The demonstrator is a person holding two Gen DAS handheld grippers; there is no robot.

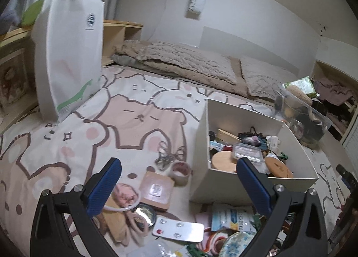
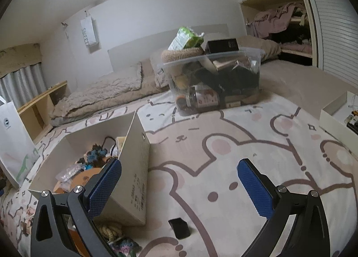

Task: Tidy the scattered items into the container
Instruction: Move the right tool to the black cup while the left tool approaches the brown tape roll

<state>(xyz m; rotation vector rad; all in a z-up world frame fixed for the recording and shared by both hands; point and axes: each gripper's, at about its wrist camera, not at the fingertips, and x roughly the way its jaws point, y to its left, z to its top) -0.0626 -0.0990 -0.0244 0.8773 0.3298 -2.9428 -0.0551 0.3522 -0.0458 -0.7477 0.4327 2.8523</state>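
A white open box (image 1: 201,145) sits on the bed, holding several small items; it also shows in the right wrist view (image 2: 136,158). My left gripper (image 1: 179,187) is open and empty, above scattered items left of and in front of the box: a wooden coaster (image 1: 156,191), a tape roll (image 1: 180,172), a butterfly clip (image 1: 170,156), a round mirror (image 1: 143,213), a white card with studs (image 1: 179,231), a snack packet (image 1: 232,216). My right gripper (image 2: 179,187) is open and empty, over the sheet right of the box. A small black block (image 2: 179,228) lies below it.
A white paper bag (image 1: 69,60) stands at the left. A clear bin (image 2: 212,82) full of things sits behind the box. Pillows and a folded blanket (image 1: 179,62) lie at the back. Another white box edge (image 2: 335,122) shows at the right. Crochet pieces (image 2: 123,245) lie by the box's corner.
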